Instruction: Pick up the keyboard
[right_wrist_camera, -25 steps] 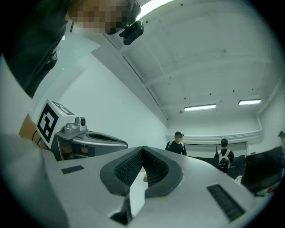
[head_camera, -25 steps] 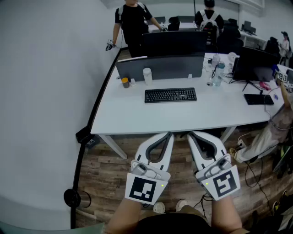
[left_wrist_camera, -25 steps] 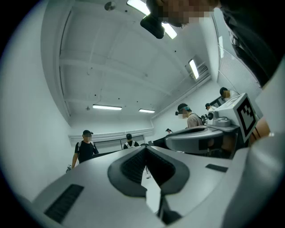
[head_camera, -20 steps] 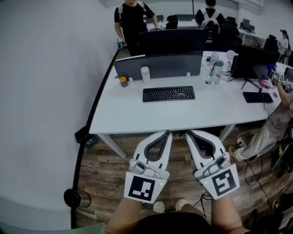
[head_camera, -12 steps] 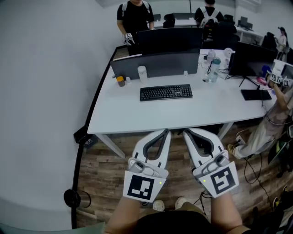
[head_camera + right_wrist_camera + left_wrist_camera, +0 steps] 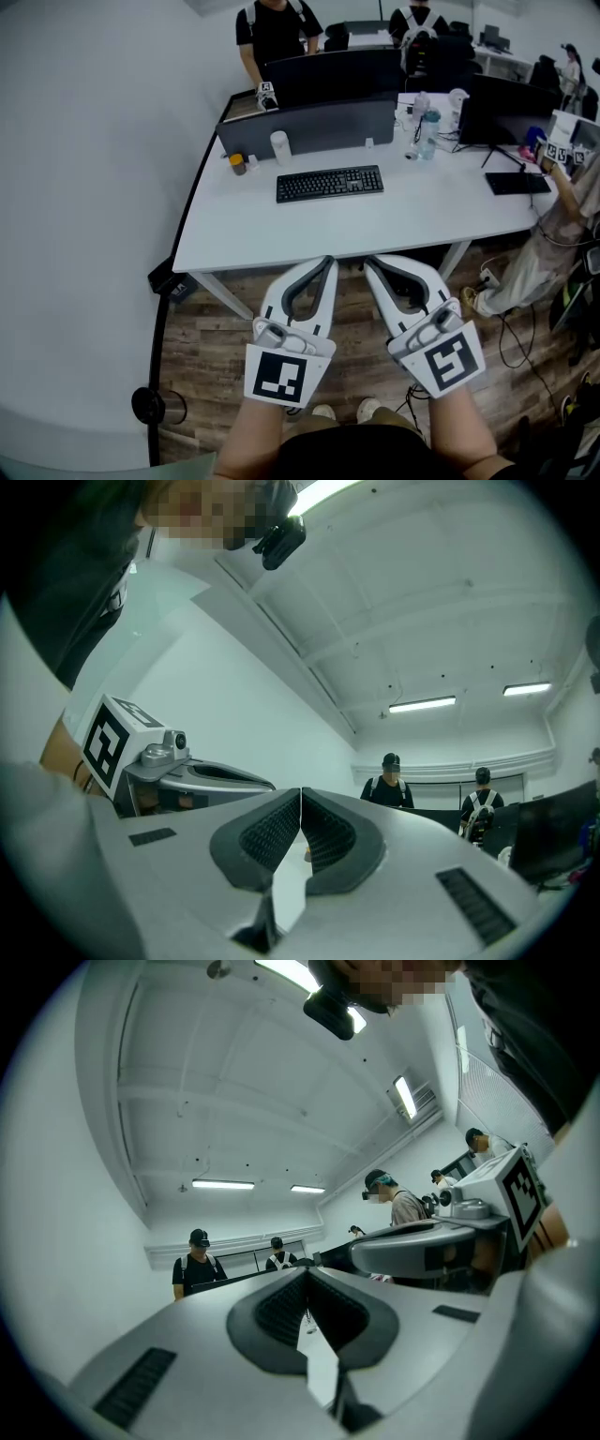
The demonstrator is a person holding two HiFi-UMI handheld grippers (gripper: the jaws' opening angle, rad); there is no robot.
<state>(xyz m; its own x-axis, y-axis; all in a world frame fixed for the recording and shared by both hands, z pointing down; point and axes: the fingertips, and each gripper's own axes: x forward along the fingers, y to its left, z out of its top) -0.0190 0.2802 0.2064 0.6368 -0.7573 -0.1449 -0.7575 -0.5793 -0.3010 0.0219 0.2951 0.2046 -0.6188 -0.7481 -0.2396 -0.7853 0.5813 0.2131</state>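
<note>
The keyboard lies flat on the white counter. Its long axis runs left to right, roughly along the counter's near edge. Only the head view shows it. The left claw and right claw hang over the wood floor, well apart from the keyboard. Their own views, tilted up toward ceiling lights, show each claw pressed together on nothing.
</note>
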